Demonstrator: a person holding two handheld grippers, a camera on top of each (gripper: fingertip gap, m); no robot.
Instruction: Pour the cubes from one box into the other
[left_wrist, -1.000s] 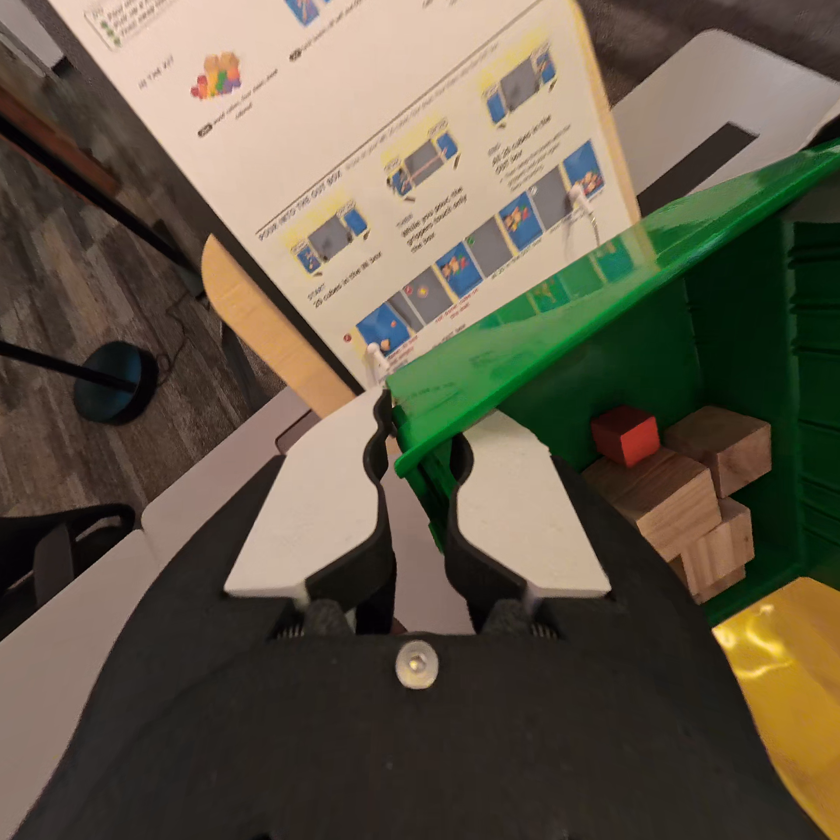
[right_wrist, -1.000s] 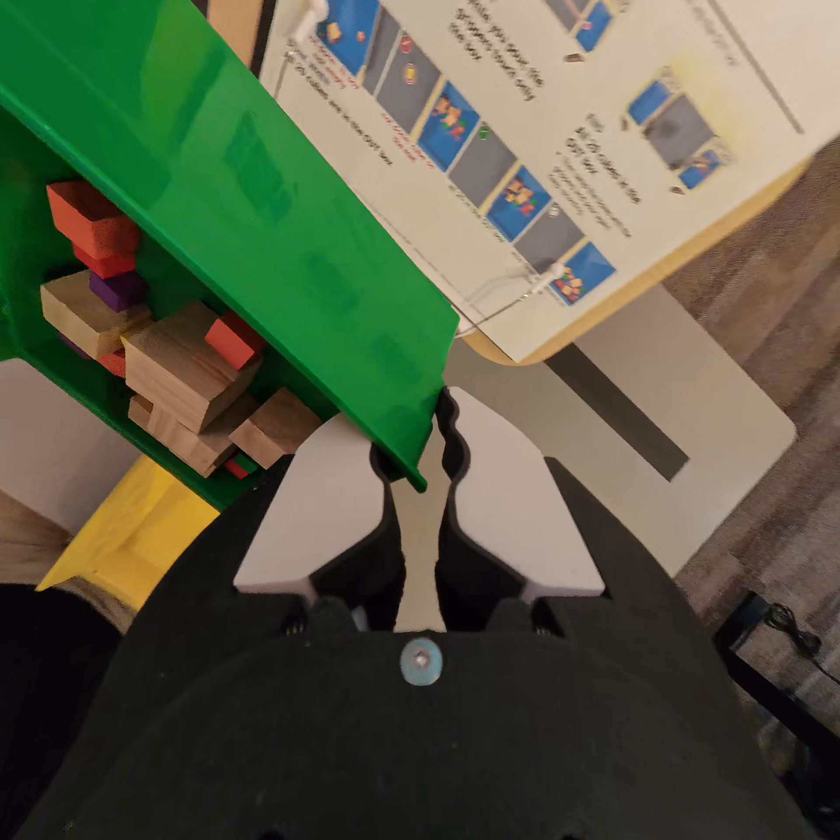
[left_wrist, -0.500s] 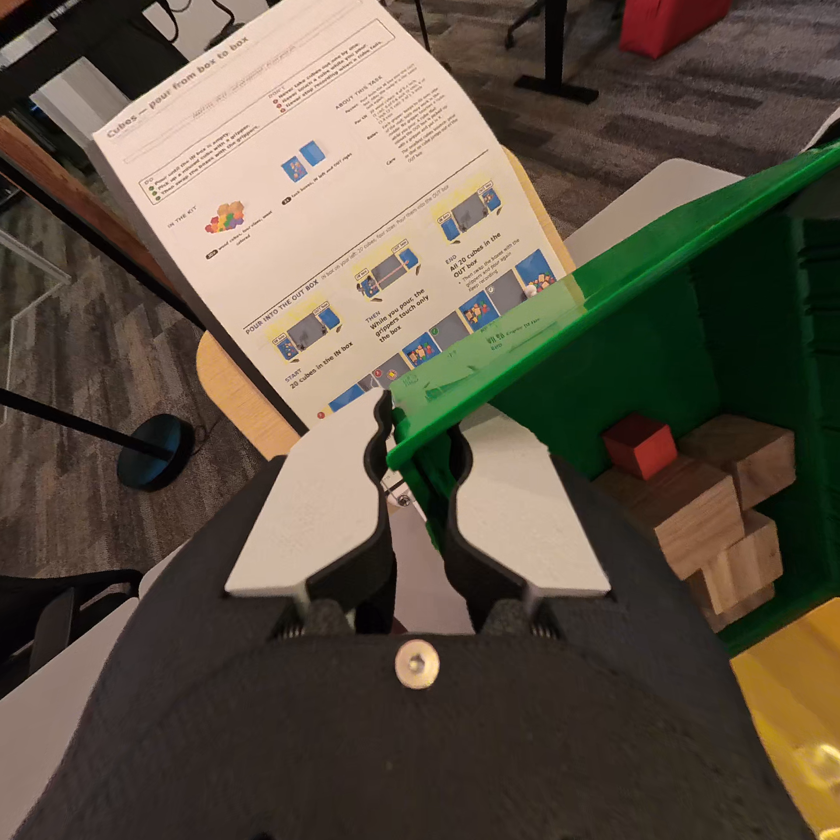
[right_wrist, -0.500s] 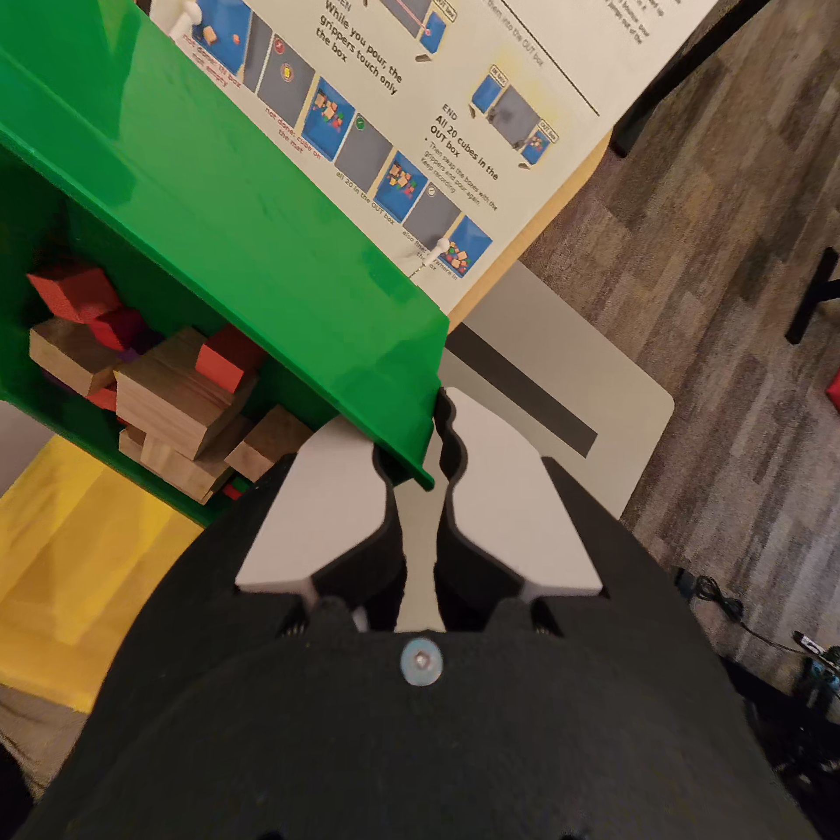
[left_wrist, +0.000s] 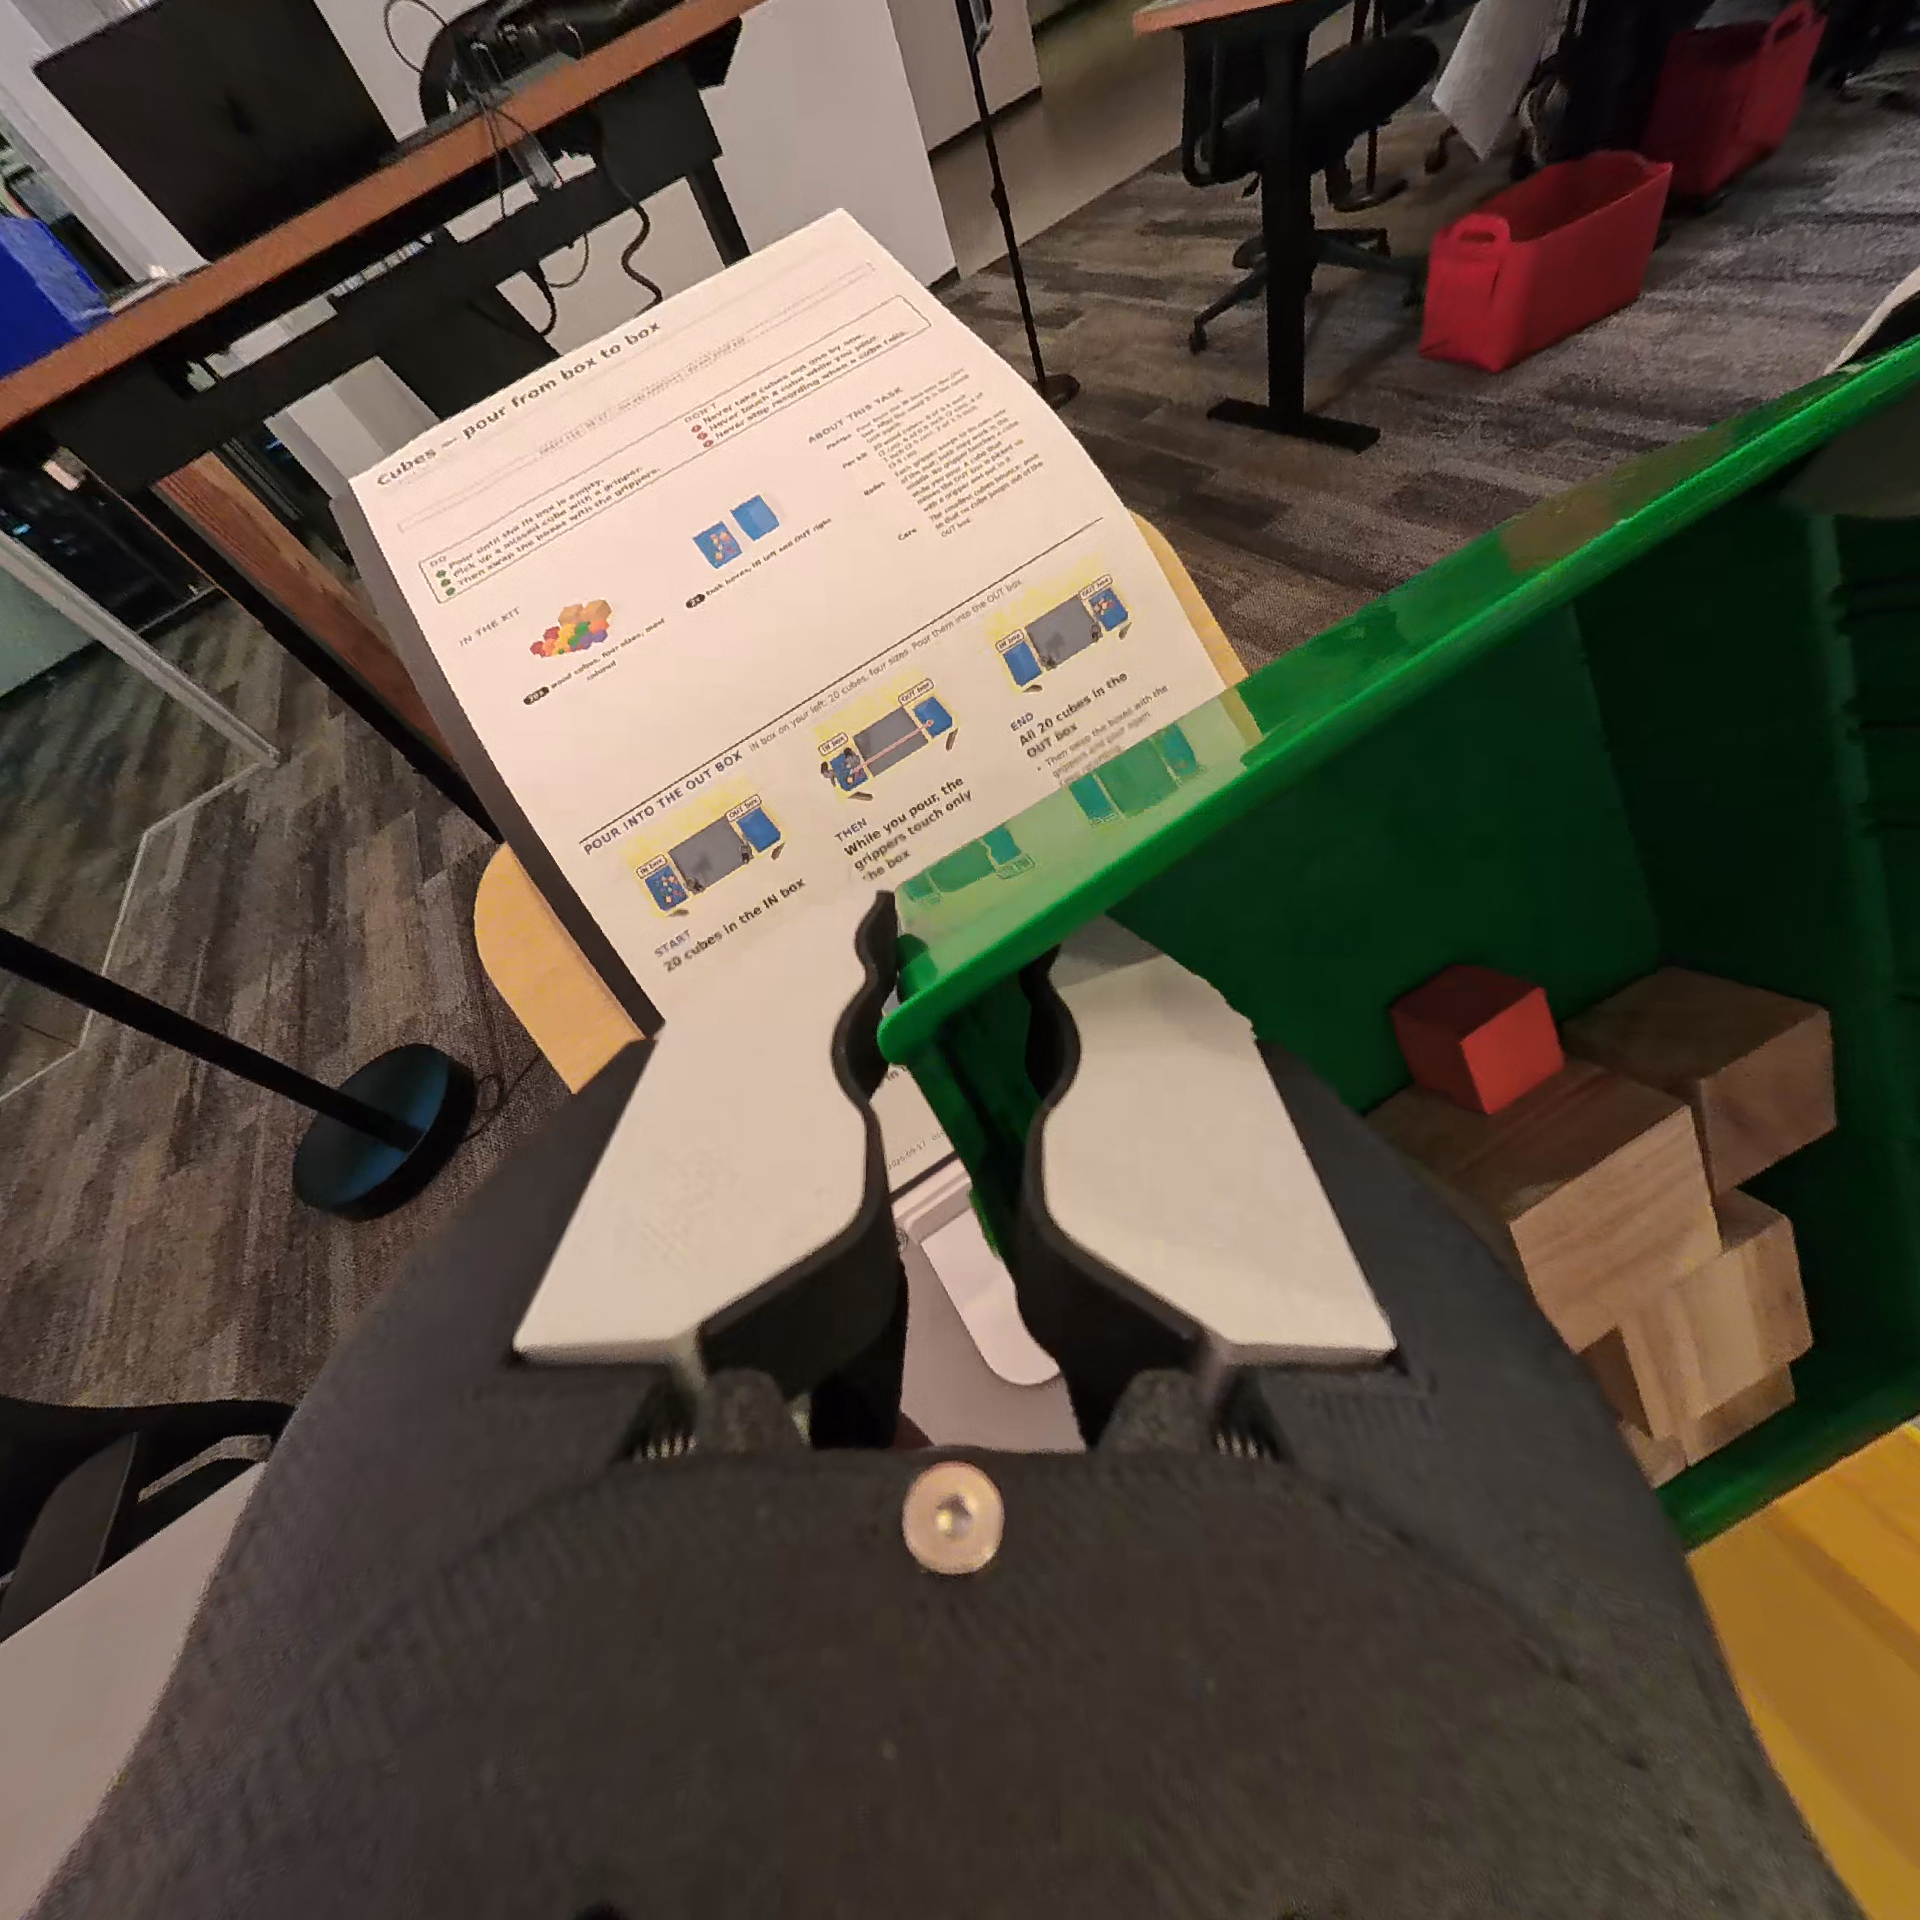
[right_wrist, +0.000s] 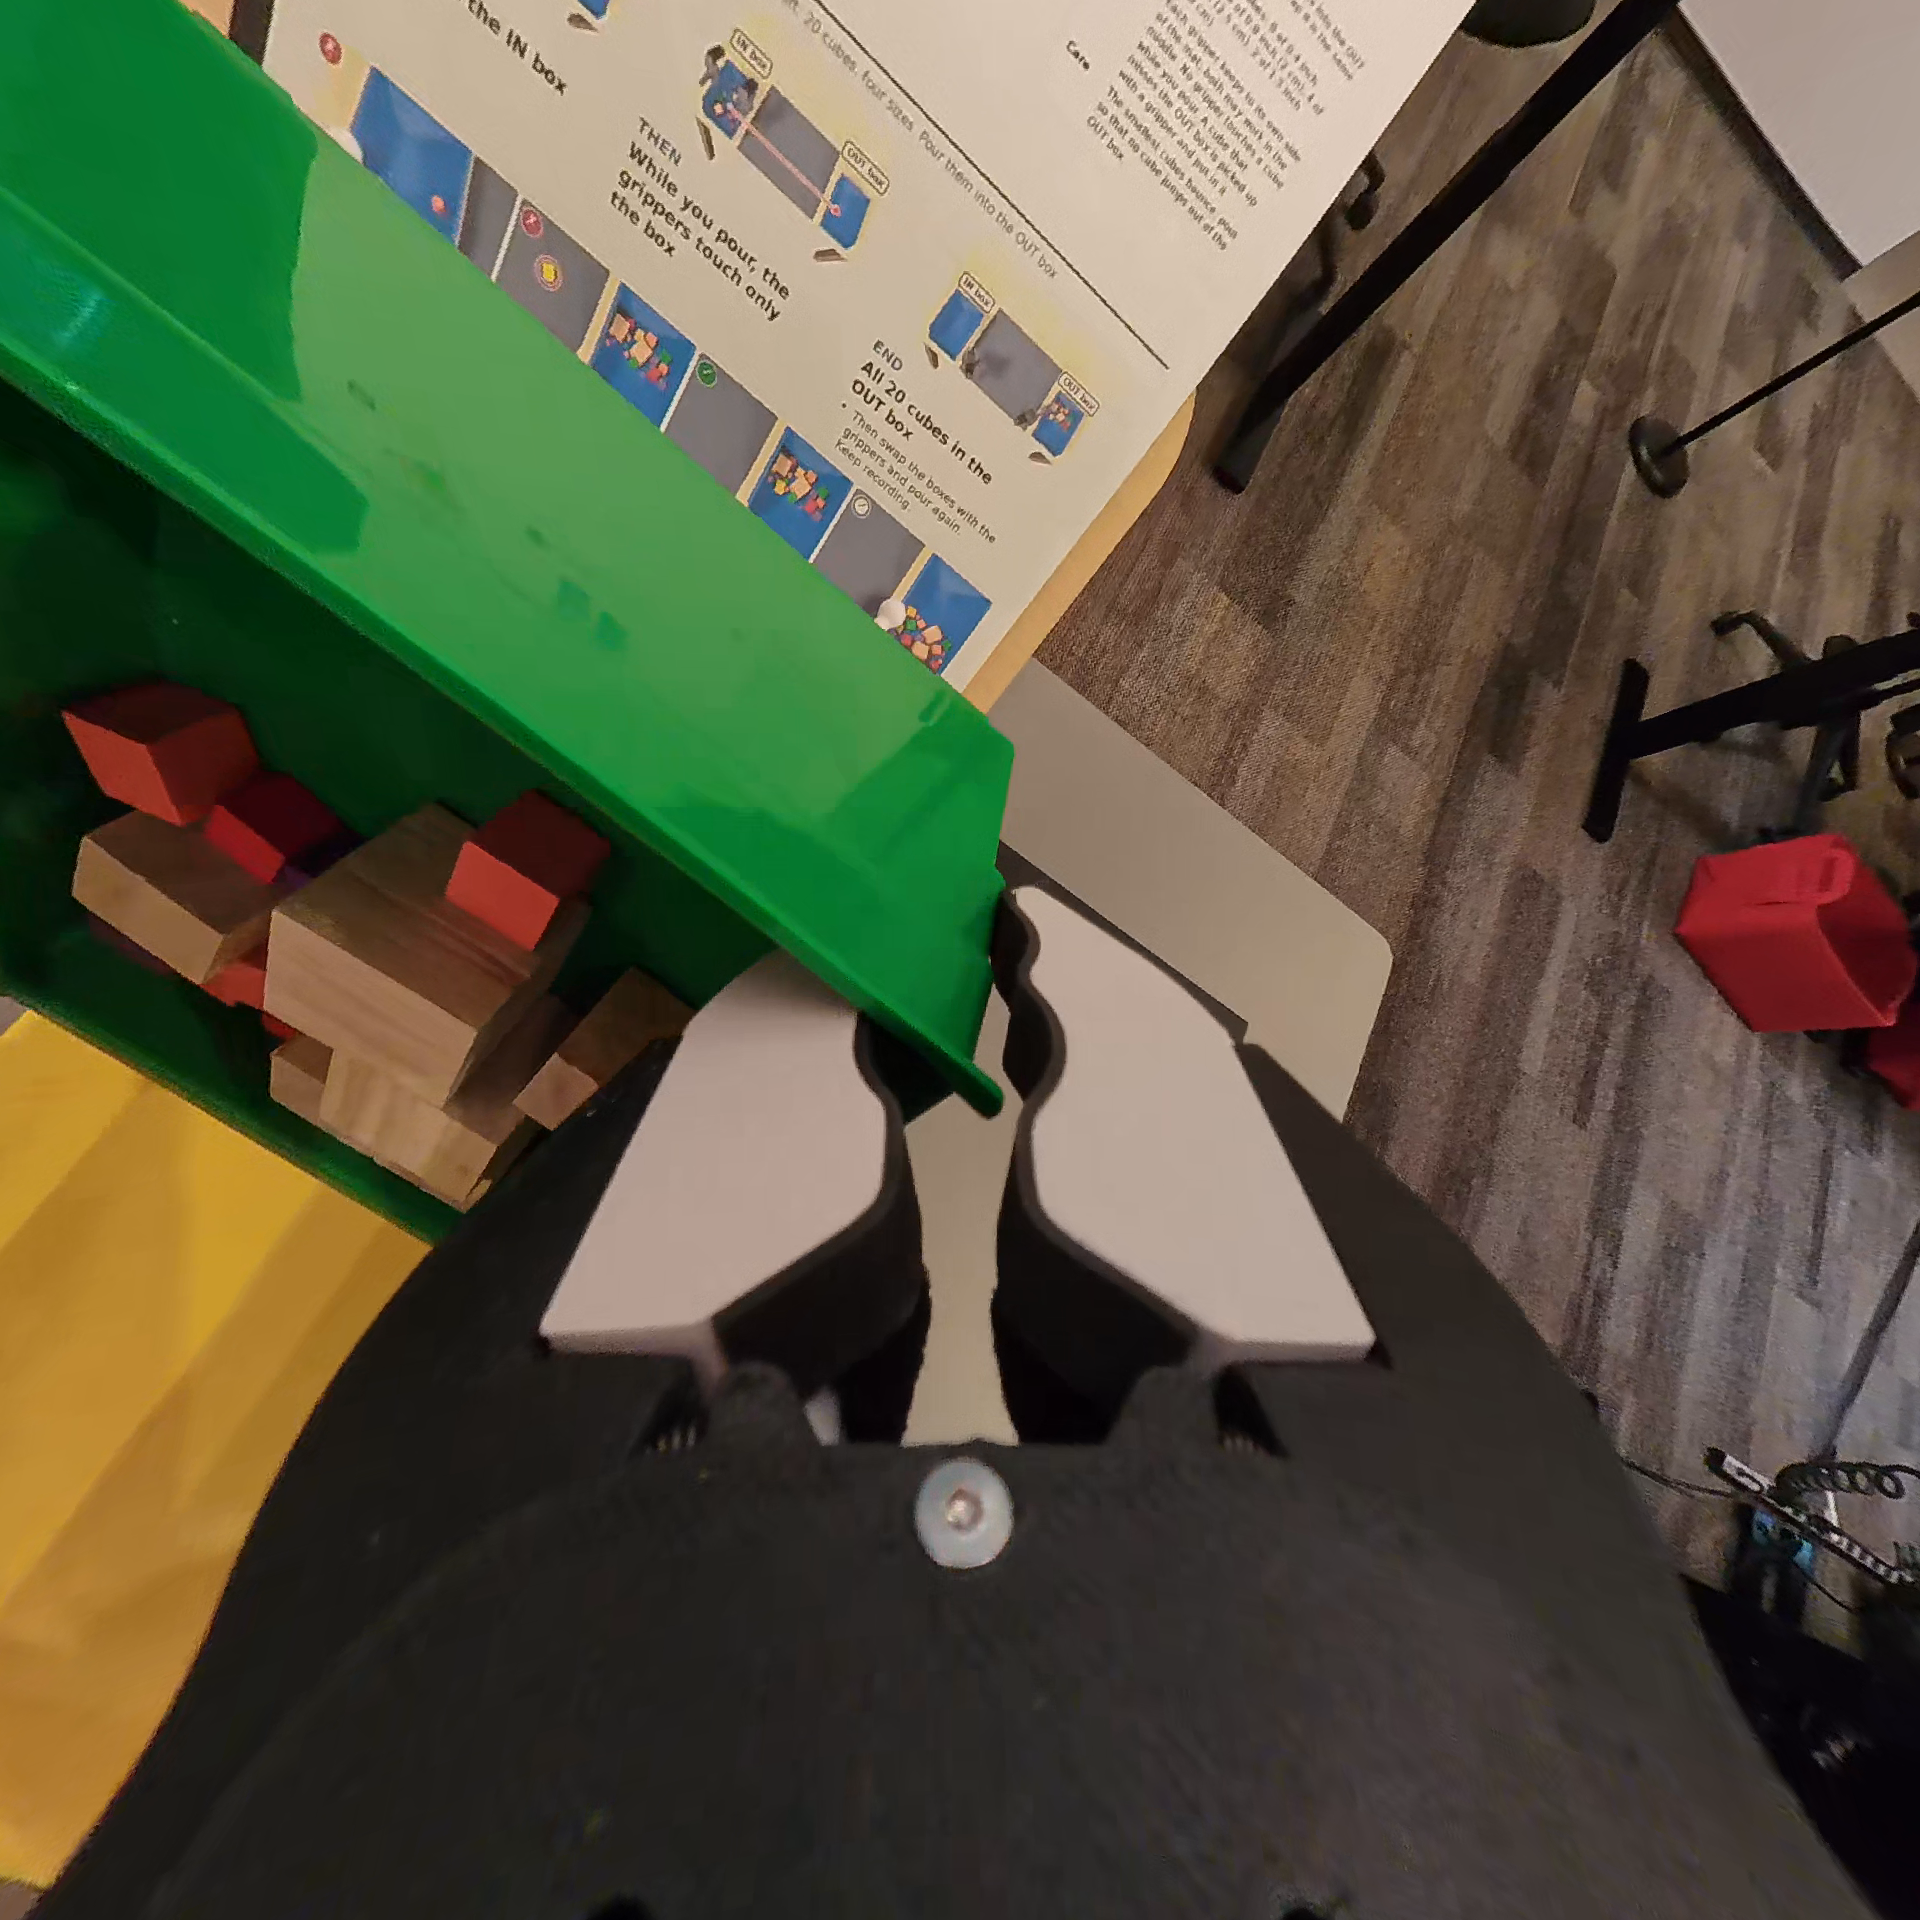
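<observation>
I hold a green box (left_wrist: 1455, 790) tipped on its side between both grippers. My left gripper (left_wrist: 951, 997) is shut on its left rim corner. My right gripper (right_wrist: 982, 997) is shut on the right rim corner of the green box (right_wrist: 520, 582). Wooden cubes (left_wrist: 1590, 1195) and a red cube (left_wrist: 1481, 1034) are piled against the box's lower wall. In the right wrist view the wooden cubes (right_wrist: 405, 987) lie with several red cubes (right_wrist: 156, 743). The yellow box (right_wrist: 135, 1351) lies just below the green box's open mouth and also shows in the left wrist view (left_wrist: 1829, 1662).
A printed instruction sheet (left_wrist: 748, 623) stands on a wooden board (left_wrist: 540, 956) behind the boxes. The grey table top (right_wrist: 1174, 831) ends close beyond the grippers. On the carpeted floor are a stand with a round base (left_wrist: 384, 1127), desks, chairs and a red bin (left_wrist: 1538, 260).
Both grippers have tilted upward with the green box, so more of the room and the sheet shows. The cubes have shifted slightly toward the box's lower edge. The grip is unchanged.
</observation>
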